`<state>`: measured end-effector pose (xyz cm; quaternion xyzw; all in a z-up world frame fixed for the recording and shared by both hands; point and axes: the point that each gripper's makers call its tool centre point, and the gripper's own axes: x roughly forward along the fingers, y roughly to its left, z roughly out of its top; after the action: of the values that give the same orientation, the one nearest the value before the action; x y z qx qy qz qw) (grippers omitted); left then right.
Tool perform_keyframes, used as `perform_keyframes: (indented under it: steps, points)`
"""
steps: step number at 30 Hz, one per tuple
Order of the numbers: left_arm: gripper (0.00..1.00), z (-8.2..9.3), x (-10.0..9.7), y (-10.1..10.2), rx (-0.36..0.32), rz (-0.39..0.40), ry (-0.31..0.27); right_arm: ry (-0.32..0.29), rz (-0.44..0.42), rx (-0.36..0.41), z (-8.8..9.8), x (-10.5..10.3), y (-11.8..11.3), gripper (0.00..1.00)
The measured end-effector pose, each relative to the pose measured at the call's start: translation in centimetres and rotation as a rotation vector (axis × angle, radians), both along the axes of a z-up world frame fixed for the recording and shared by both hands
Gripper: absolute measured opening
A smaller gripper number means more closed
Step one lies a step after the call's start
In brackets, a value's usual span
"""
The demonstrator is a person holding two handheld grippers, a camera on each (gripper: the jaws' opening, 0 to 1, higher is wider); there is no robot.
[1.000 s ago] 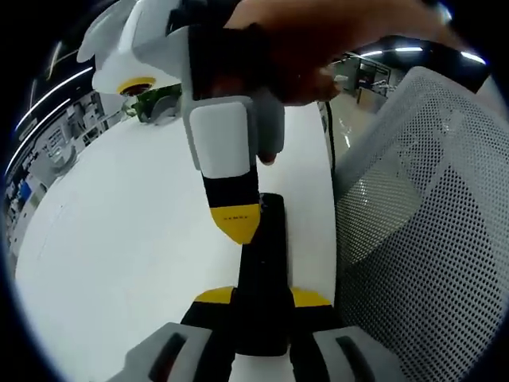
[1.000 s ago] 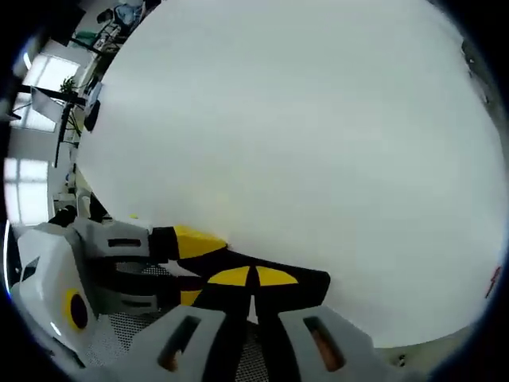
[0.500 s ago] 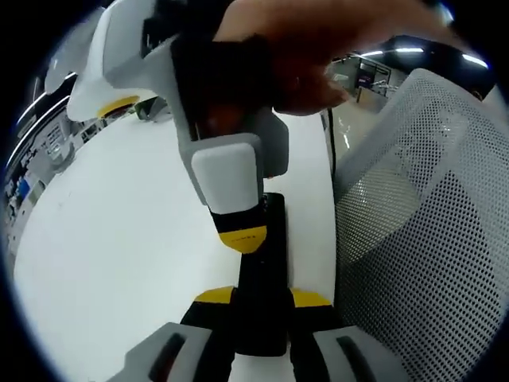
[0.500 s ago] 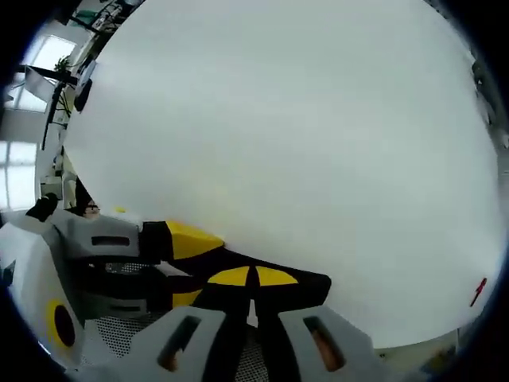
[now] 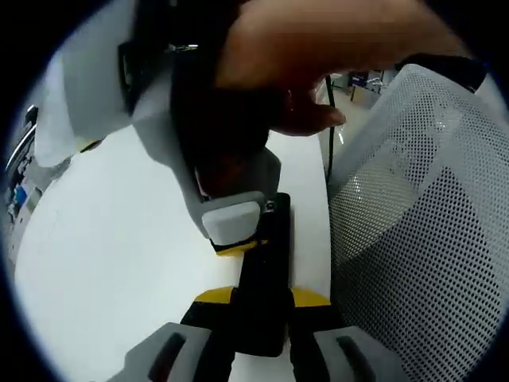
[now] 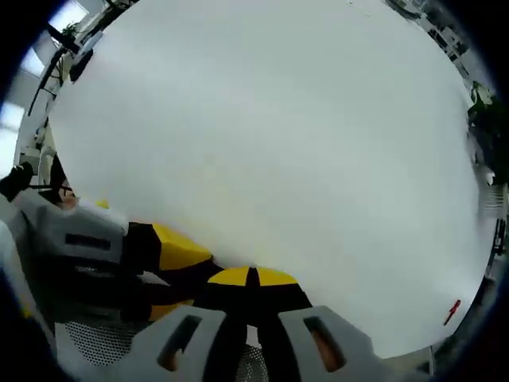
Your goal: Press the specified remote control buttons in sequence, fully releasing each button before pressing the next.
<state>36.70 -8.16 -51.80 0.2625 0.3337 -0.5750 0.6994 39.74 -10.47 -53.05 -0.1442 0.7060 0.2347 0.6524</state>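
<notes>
Left gripper view: the left gripper [image 5: 261, 298] clamps a black remote control [image 5: 262, 278] between its yellow-tipped jaws, one tip on each long side. The remote runs away from the camera along the near edge of the white table [image 5: 111, 239], beside a grey mesh chair back [image 5: 421, 215]. The right gripper [image 5: 235, 248] comes down from above, held in a person's hand [image 5: 318, 56]; its yellow tips sit on the remote's top face near the far end, just below a small round button [image 5: 271, 207]. The pictures cannot confirm whether a button is actually pressed.

Right gripper view: the right gripper [image 6: 251, 278] shows its two yellow tips pressed together with nothing between them, resting on the dark surface of the remote [image 6: 187, 274]. The left gripper [image 6: 171, 267] enters from the left, its yellow tips [image 6: 179, 248] flanking the remote. White tabletop [image 6: 278, 135] spreads beyond. A small red object [image 6: 452, 311] lies near the table's lower right edge, too small to identify.
</notes>
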Motion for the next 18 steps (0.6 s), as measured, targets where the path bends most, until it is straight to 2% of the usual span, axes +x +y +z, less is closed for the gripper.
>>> perform_keyframes:
  steps: [1,2,3,4,6,7,9,11,14,18]
  points:
    - [0.24,0.0,0.0,0.1,0.003,0.0,-0.003,-0.094,-0.016,0.006,-0.8,1.8,-0.2,0.0]
    - [0.24,0.0,0.1,0.0,0.007,-0.002,-0.004,-0.138,-0.021,0.007,-0.7,1.4,-0.2,0.0]
    - [0.24,0.1,0.1,0.0,0.009,-0.002,-0.002,-0.139,-0.027,0.012,-0.9,1.2,-0.2,0.0]
    - [0.24,0.0,0.2,0.0,0.01,-0.003,0.002,-0.089,-0.034,0.019,-0.7,1.2,-0.3,0.0]
    - [0.24,0.1,0.1,0.1,0.006,0.0,0.004,-0.11,-0.059,0.036,-0.6,1.0,-0.3,0.0]
    - [0.24,0.1,0.1,0.1,0.005,0.0,0.002,-0.093,-0.063,0.036,-0.5,0.7,-0.6,0.0]
    - [0.24,0.1,0.1,0.1,0.004,-0.003,-0.004,-0.105,-0.074,0.051,0.0,1.2,-0.8,0.0]
    - [0.25,0.1,0.1,0.1,0.005,-0.004,-0.002,-0.108,-0.118,0.093,0.7,1.1,-0.6,0.0]
    - [0.25,0.1,0.2,-0.1,0.003,0.002,-0.003,-0.062,-0.184,0.145,1.9,0.5,-0.2,0.0]
    - [0.25,0.2,0.2,-0.2,0.0,0.011,-0.005,-0.044,-0.181,0.127,2.2,-0.5,-0.6,0.0]
